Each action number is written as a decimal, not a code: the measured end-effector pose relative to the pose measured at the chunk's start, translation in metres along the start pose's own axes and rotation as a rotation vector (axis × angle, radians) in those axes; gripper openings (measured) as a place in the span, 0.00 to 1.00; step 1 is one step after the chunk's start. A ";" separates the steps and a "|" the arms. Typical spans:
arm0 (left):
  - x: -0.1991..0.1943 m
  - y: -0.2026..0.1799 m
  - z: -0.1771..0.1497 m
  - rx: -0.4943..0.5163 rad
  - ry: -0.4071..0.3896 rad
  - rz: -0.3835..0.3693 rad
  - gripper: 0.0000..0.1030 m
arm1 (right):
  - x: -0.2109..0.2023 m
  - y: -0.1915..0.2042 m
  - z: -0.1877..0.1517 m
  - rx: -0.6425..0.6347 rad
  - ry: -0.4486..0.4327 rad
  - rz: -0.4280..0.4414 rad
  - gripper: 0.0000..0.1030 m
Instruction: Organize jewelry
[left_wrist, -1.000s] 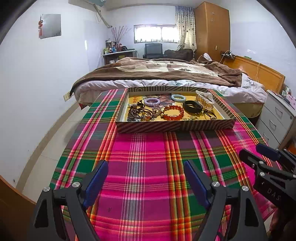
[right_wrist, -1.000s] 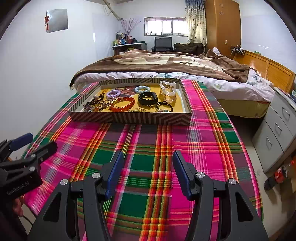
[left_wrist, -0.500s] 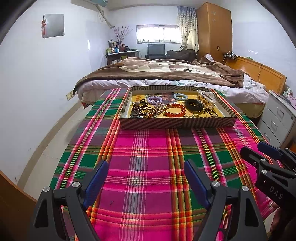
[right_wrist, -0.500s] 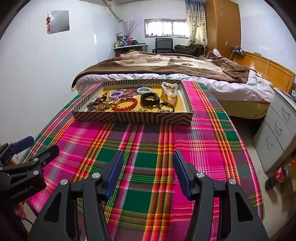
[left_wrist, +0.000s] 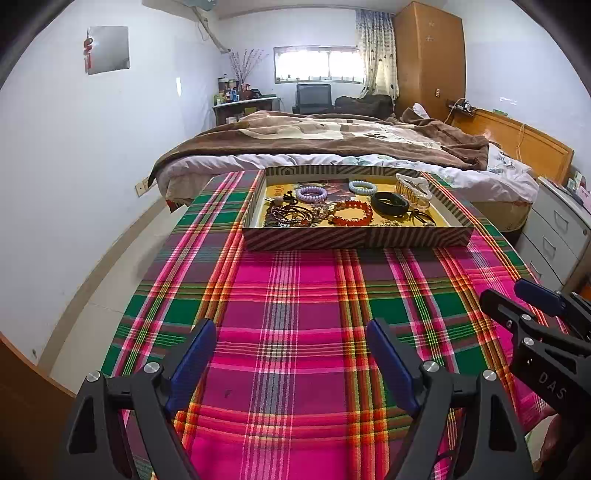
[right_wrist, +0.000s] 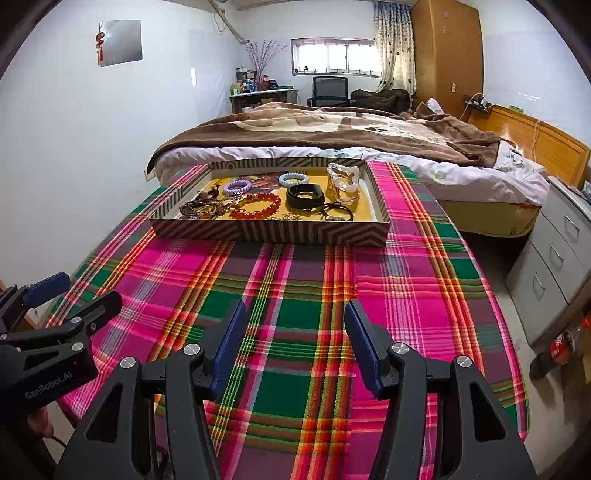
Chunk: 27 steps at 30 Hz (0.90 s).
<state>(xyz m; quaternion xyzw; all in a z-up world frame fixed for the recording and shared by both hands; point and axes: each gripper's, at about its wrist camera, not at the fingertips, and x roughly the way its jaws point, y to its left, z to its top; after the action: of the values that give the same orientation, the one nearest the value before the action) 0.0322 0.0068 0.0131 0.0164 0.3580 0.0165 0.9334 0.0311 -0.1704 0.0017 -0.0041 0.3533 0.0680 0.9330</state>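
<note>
A striped shallow box (left_wrist: 354, 238) (right_wrist: 269, 232) with a yellow floor sits at the far end of the plaid tablecloth. Inside lie a red bead bracelet (left_wrist: 351, 213) (right_wrist: 255, 205), a purple bracelet (left_wrist: 312, 193) (right_wrist: 236, 186), a pale blue bracelet (left_wrist: 362, 187) (right_wrist: 293, 178), a black bangle (left_wrist: 389, 203) (right_wrist: 305, 196), a clear hair claw (left_wrist: 413, 188) (right_wrist: 343, 181) and a tangle of dark beads (left_wrist: 288, 216) (right_wrist: 201, 210). My left gripper (left_wrist: 291, 354) hovers open and empty over the near cloth. My right gripper (right_wrist: 293, 334) is open and empty too, well short of the box.
The table with the plaid cloth (left_wrist: 295, 295) stands against a bed (left_wrist: 332, 144) with a brown blanket. Grey drawers (right_wrist: 554, 251) stand to the right and a white wall to the left. A red bottle (right_wrist: 561, 343) lies on the floor at the right.
Both views have tilted slightly, so the box sits a little lower in the frames. Both grippers stay open the same width.
</note>
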 end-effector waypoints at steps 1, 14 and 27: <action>0.000 0.000 0.000 -0.001 0.002 0.002 0.81 | 0.000 0.000 0.000 -0.001 0.000 0.000 0.54; -0.001 0.007 -0.003 -0.033 -0.003 -0.017 0.81 | -0.003 0.005 -0.002 -0.011 -0.002 -0.003 0.54; -0.005 0.012 -0.007 -0.040 -0.005 -0.020 0.81 | -0.009 0.012 -0.003 -0.021 -0.006 -0.006 0.54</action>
<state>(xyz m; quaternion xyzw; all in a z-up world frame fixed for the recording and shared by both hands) 0.0241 0.0185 0.0119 -0.0060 0.3555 0.0142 0.9345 0.0209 -0.1598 0.0056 -0.0149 0.3497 0.0689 0.9342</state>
